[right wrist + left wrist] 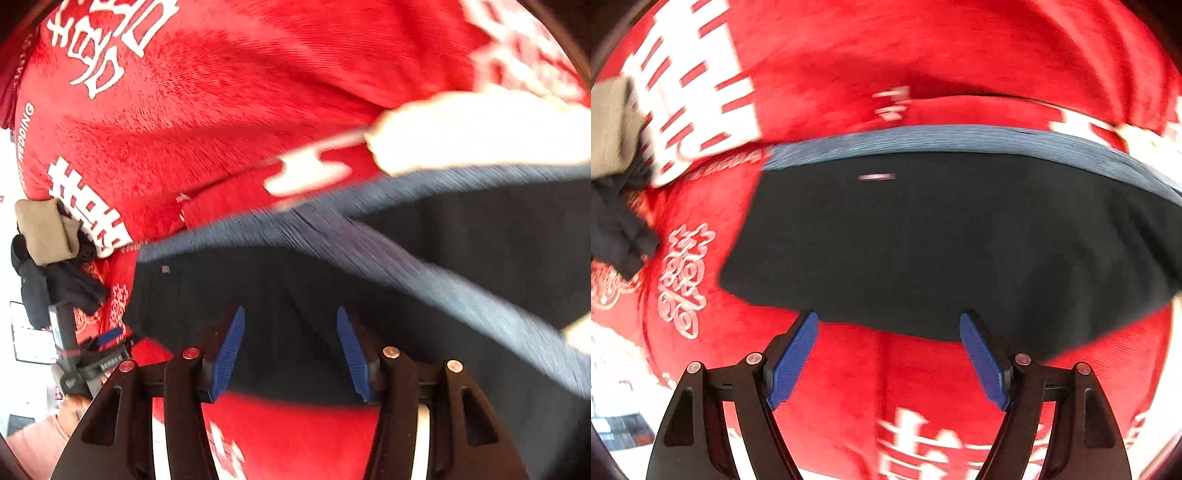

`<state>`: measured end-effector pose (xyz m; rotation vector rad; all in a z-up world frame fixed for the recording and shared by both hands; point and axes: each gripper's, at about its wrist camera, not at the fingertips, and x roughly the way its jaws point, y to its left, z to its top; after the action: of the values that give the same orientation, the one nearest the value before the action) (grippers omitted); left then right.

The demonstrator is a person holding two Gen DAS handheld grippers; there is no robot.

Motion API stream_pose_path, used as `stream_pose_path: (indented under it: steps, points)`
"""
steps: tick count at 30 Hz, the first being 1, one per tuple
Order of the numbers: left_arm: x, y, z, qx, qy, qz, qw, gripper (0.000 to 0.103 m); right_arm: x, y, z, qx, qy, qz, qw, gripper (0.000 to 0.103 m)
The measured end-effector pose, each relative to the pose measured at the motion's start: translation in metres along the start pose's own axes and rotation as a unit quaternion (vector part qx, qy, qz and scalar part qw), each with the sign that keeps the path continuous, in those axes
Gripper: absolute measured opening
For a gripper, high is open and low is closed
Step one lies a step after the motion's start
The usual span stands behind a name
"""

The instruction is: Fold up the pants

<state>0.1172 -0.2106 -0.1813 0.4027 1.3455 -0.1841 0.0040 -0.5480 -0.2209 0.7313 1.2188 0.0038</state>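
- Dark pants [942,240] lie flat on a red blanket [923,55] w/ white lettering, grey waistband [960,138] at the far edge; spread out, likely so a fold can be made cleanly.
- Left gripper [888,354] hovers at the near hem, jaws wide apart, holding nothing.
- Right gripper [290,350] sits over the pants' near edge, jaws apart, nothing clamped.
- Folded clothes [48,236], tan on dark, sit off to the left, apart from the pants.

pants [942,240]: black, with a blue-grey ribbed waistband
blanket [849,55]: bright red, printed with white characters and pale scrollwork
my left gripper [888,354]: black frame, blue pads
my right gripper [290,350]: the same
folded cloth [46,230]: tan
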Motion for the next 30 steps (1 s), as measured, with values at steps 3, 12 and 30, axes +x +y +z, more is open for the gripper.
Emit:
stream_pose_path:
  steps: [3, 12, 30]
  points:
    - [-0.013, -0.039, 0.003, 0.04, -0.019, -0.032, 0.9985, 0.08, -0.031, -0.033, -0.037, 0.055, -0.009, -0.002, 0.998, 0.057]
    - [-0.039, -0.115, 0.007, 0.095, -0.067, -0.09, 0.9891, 0.08, -0.128, -0.142, -0.13, 0.19, -0.104, -0.125, 0.968, 0.058]
    - [-0.014, -0.193, 0.03, 0.086, -0.016, -0.023, 0.9959, 0.08, -0.14, -0.211, -0.044, 0.124, -0.044, -0.096, 0.987, 0.016]
